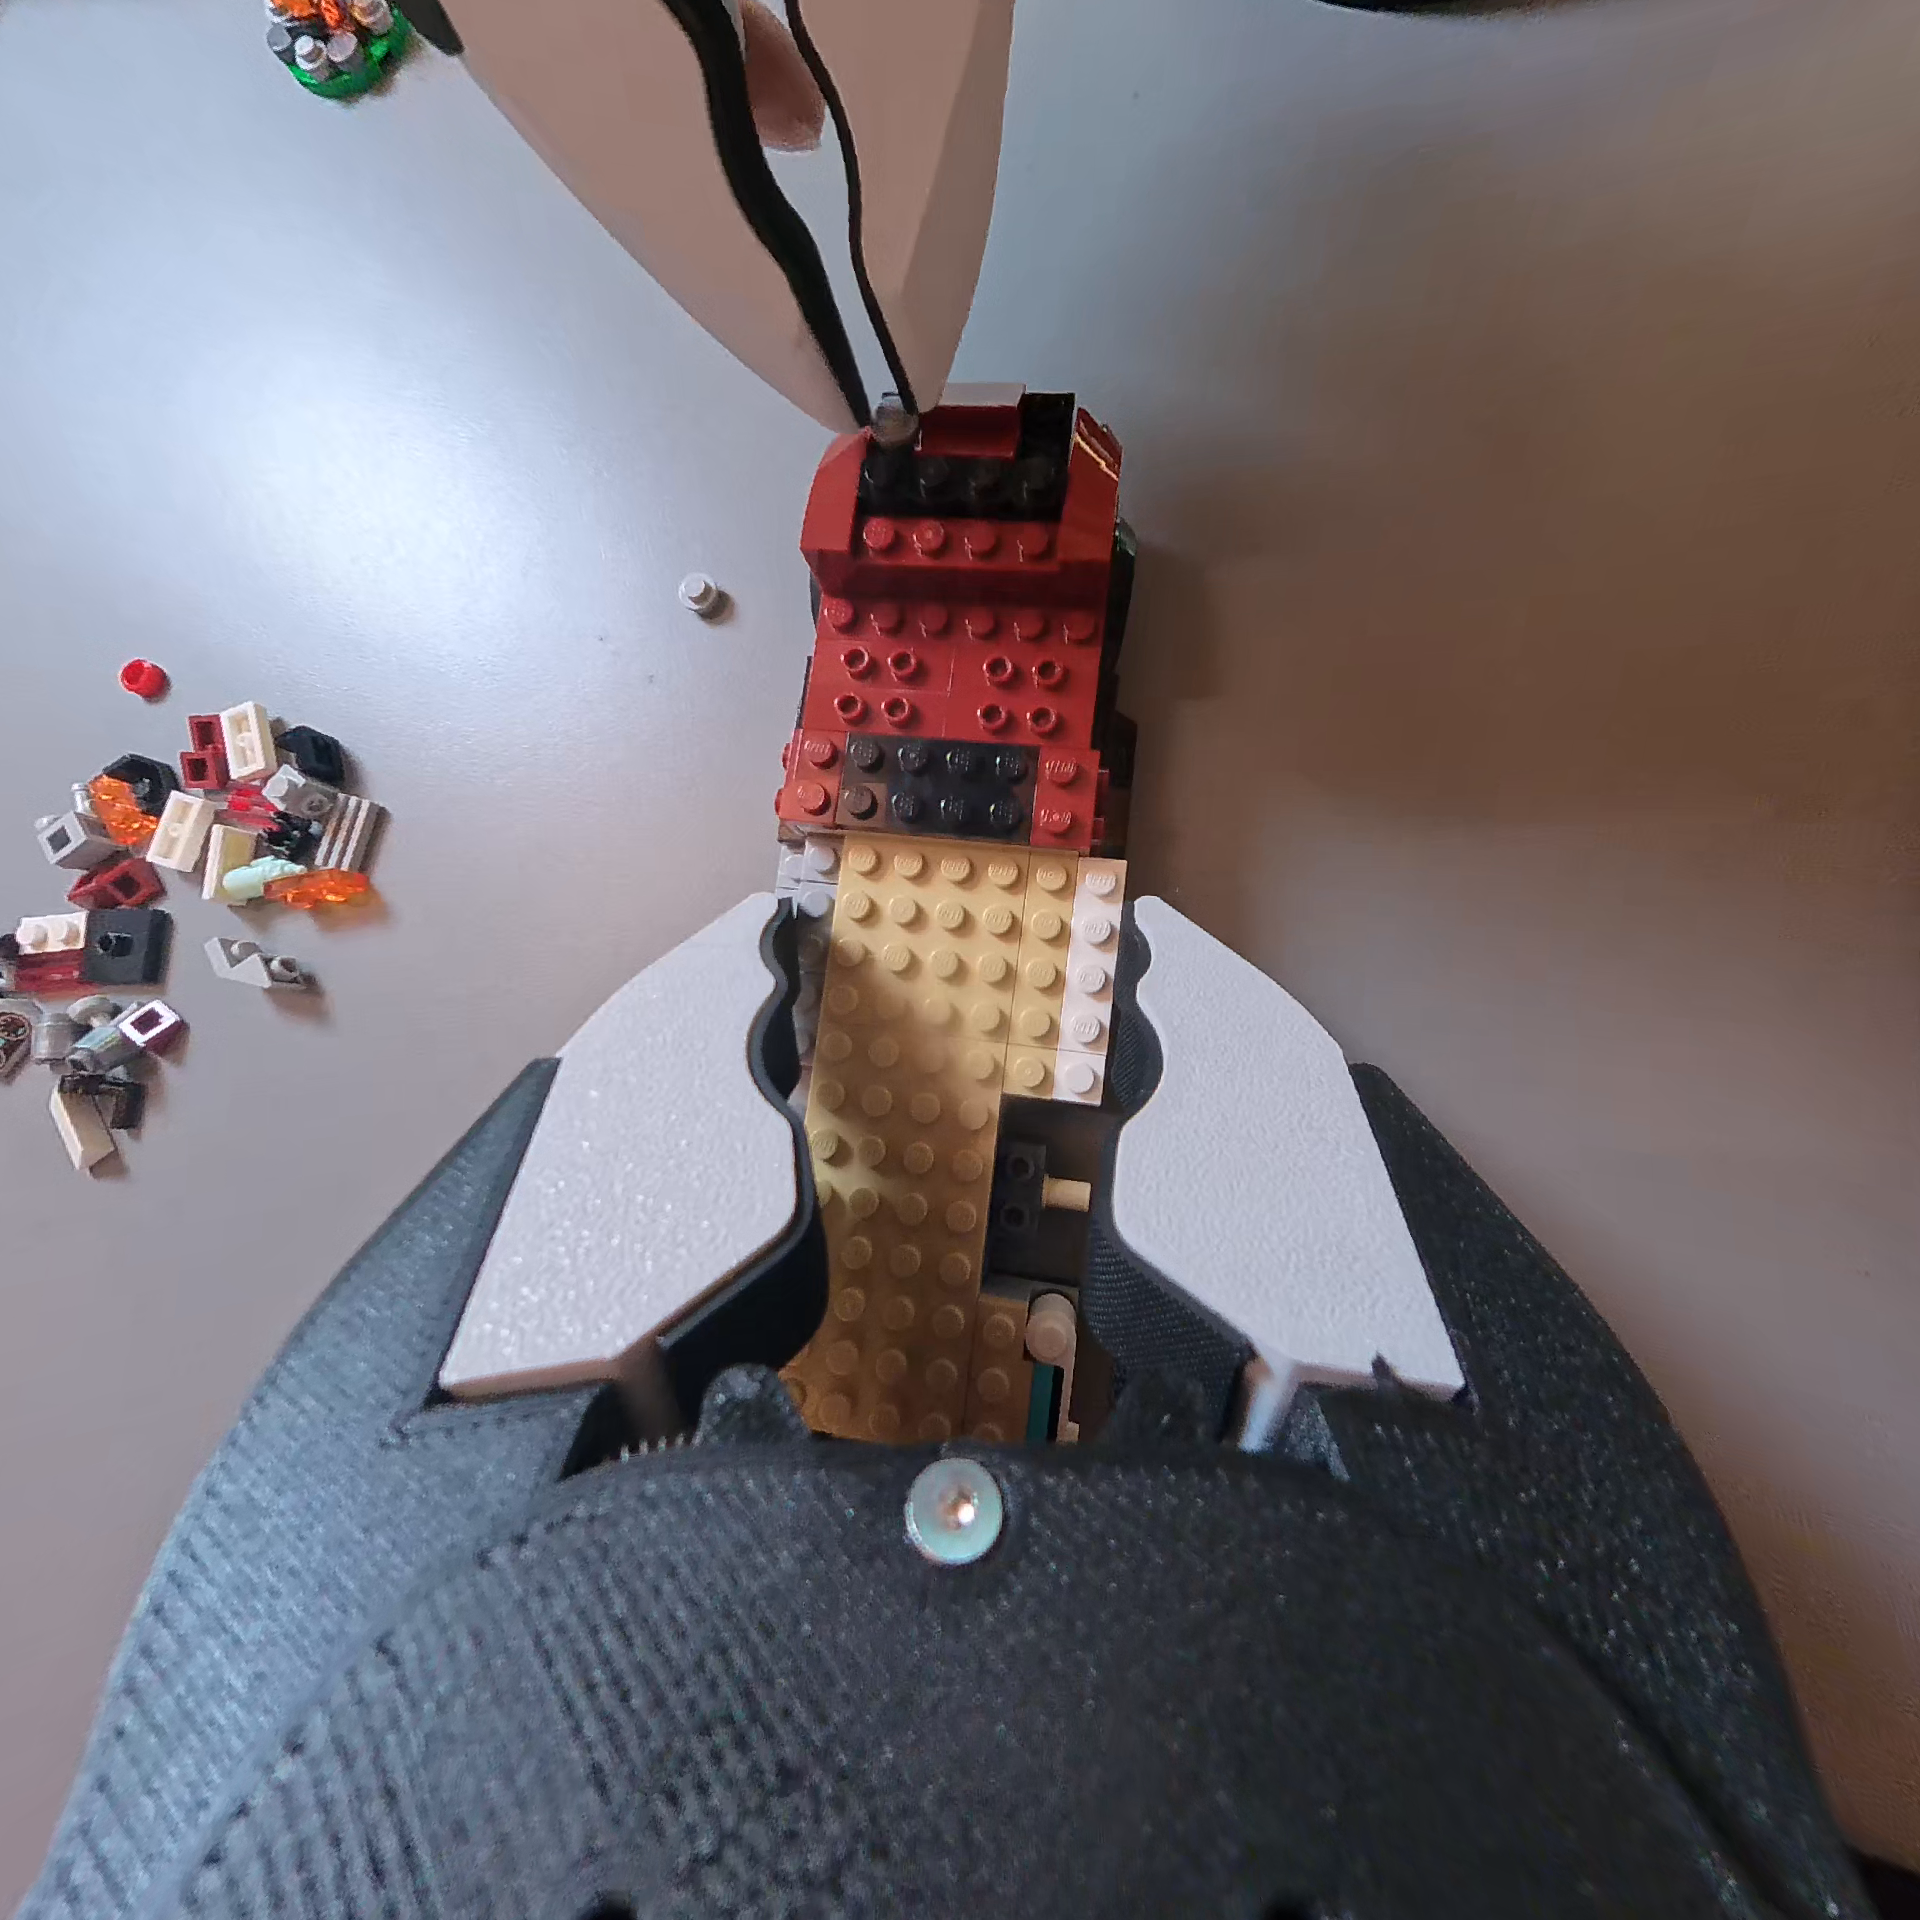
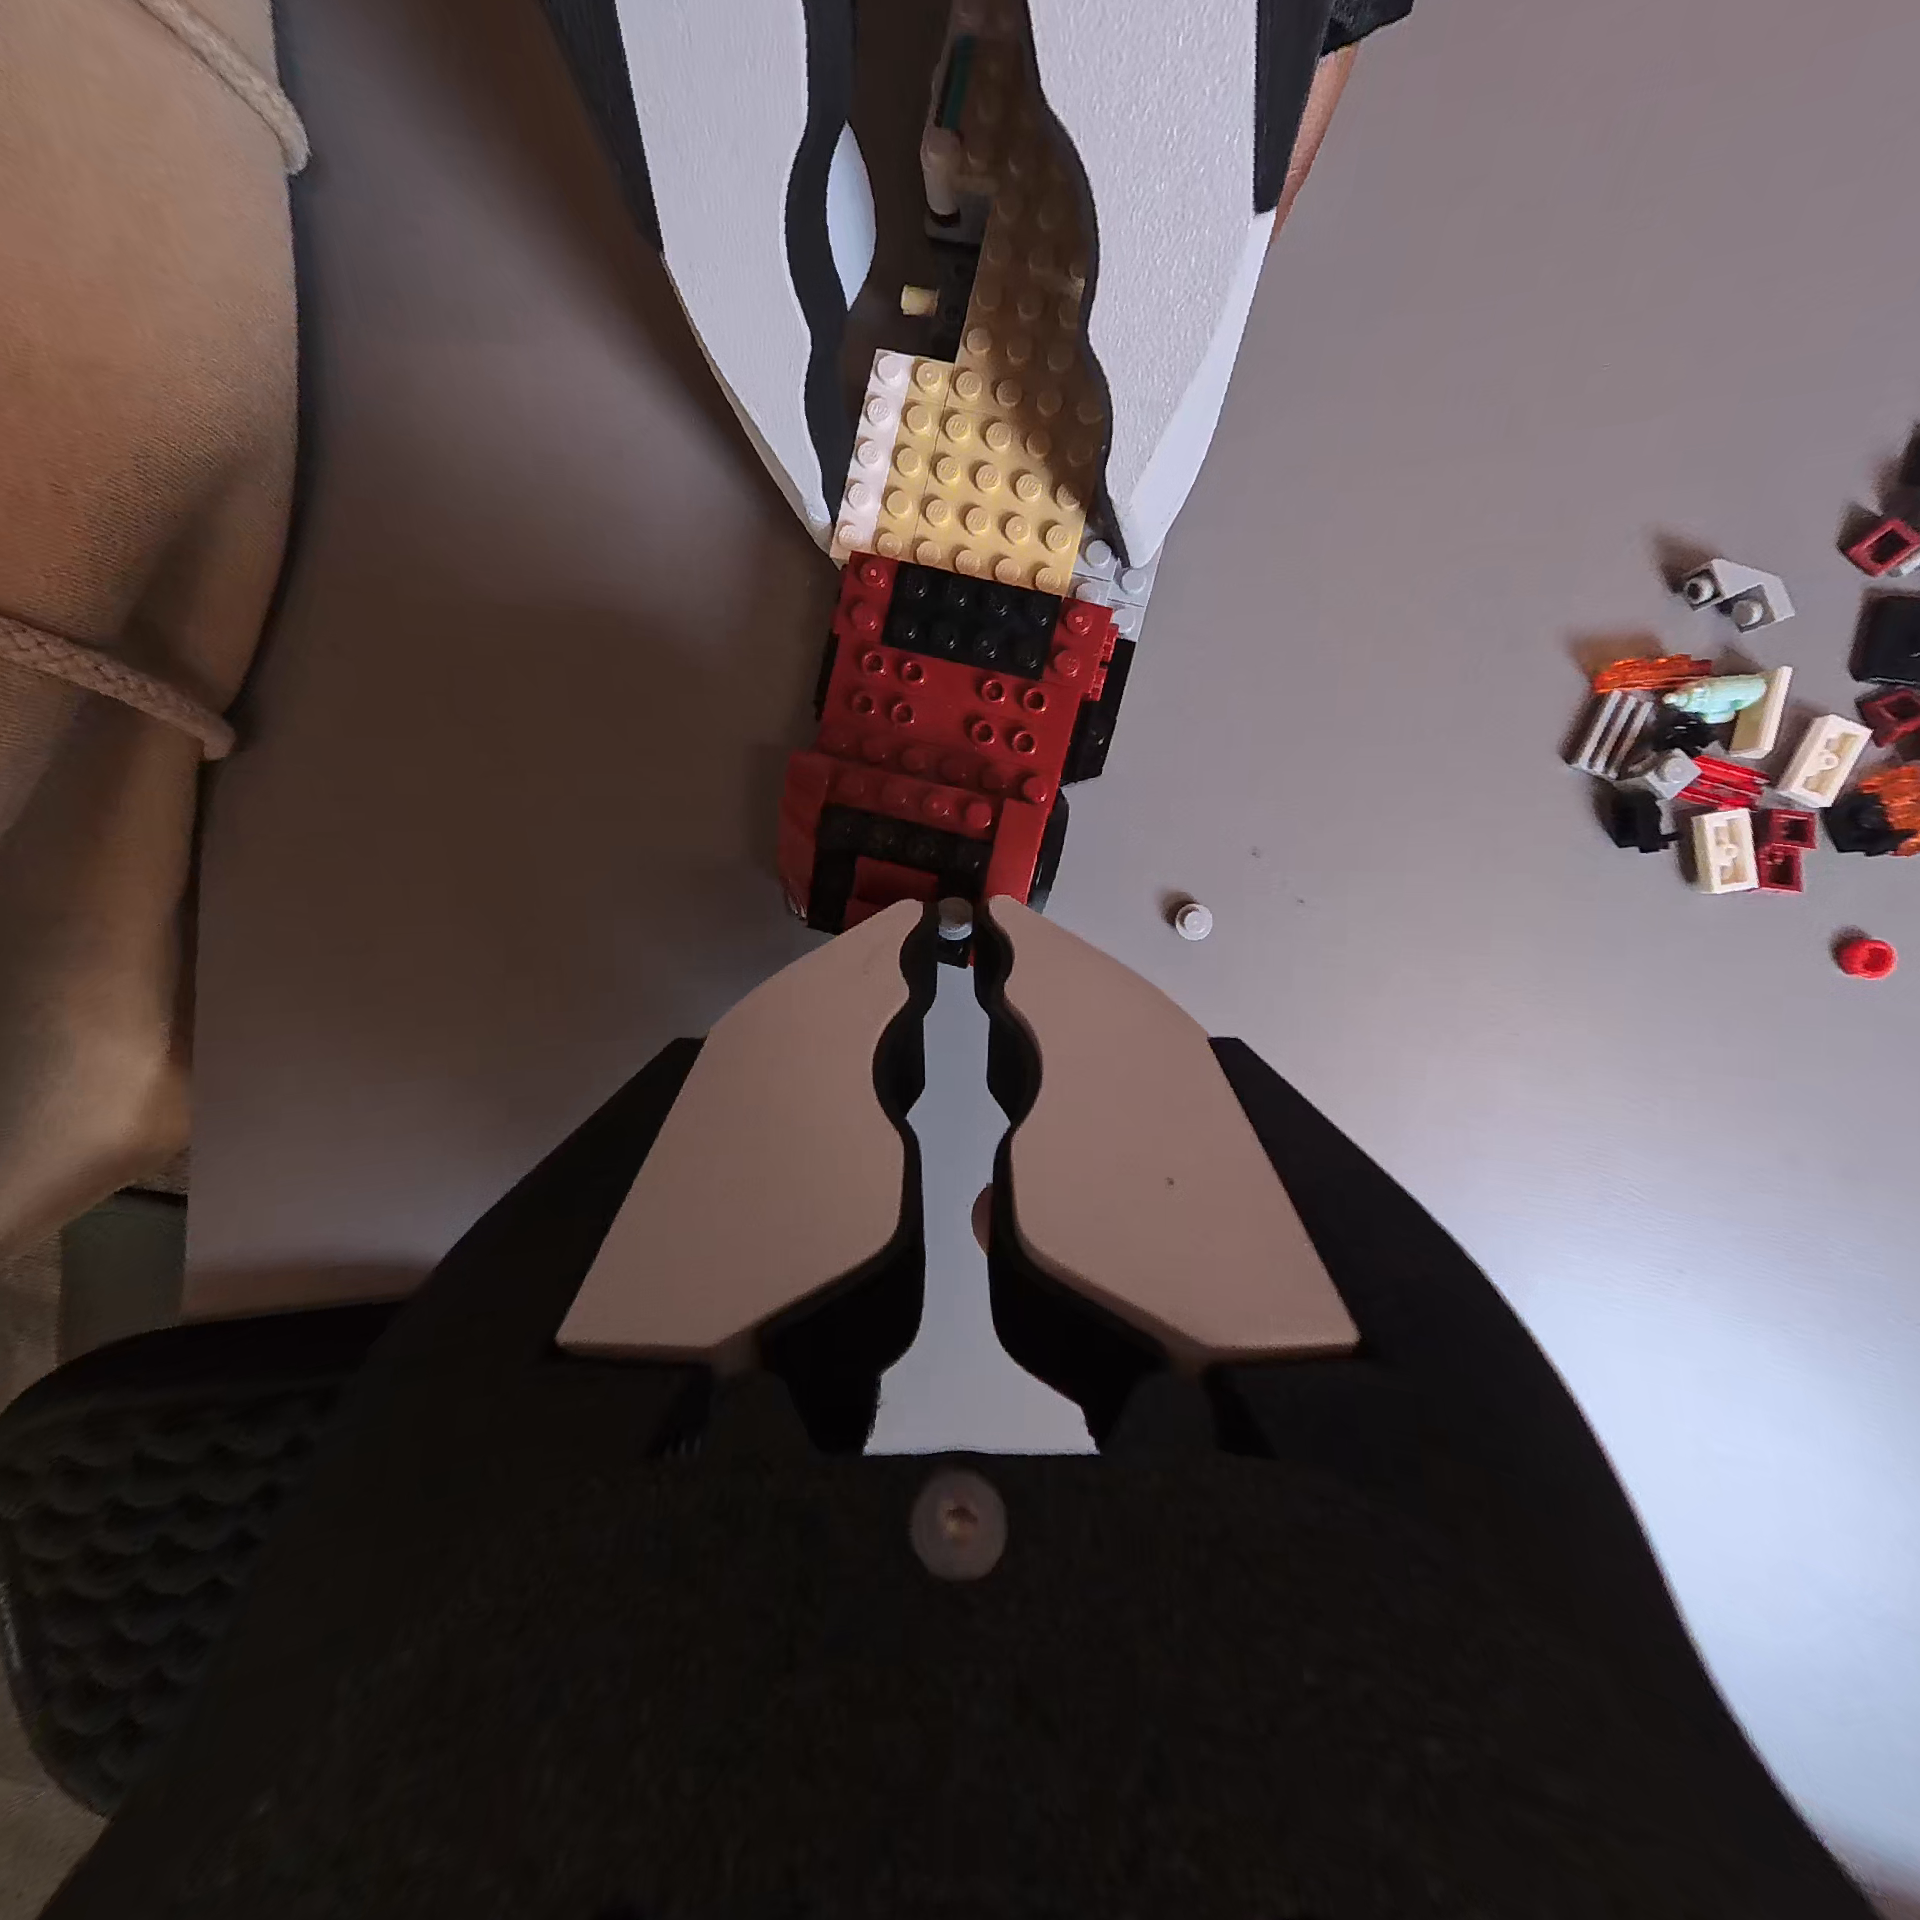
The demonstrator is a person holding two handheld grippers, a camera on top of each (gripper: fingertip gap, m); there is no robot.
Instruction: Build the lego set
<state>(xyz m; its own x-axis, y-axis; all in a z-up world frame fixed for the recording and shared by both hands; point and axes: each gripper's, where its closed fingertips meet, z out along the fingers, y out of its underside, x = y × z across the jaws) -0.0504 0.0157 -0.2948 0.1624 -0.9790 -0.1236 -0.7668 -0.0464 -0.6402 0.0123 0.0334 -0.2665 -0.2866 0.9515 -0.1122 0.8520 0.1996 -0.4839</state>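
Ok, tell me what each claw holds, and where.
Left claw clamps the brick model by the sides of its tan rear. Right claw pinches a small grey round stud at the model's red front.

My left gripper (image 1: 961, 935) clamps the brick model (image 1: 951, 935); the right gripper (image 1: 891, 421) seemingly pinches a small grey stud (image 1: 894, 424) at its far end.

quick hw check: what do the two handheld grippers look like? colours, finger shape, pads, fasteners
Both match: the left gripper and right gripper have black, ribbed 3D-printed bodies, each with a silver screw at centre. Fingers are pale grey-white faceted plates tapering to the tips, lined inside with wavy black pads. No cables or markings visible.
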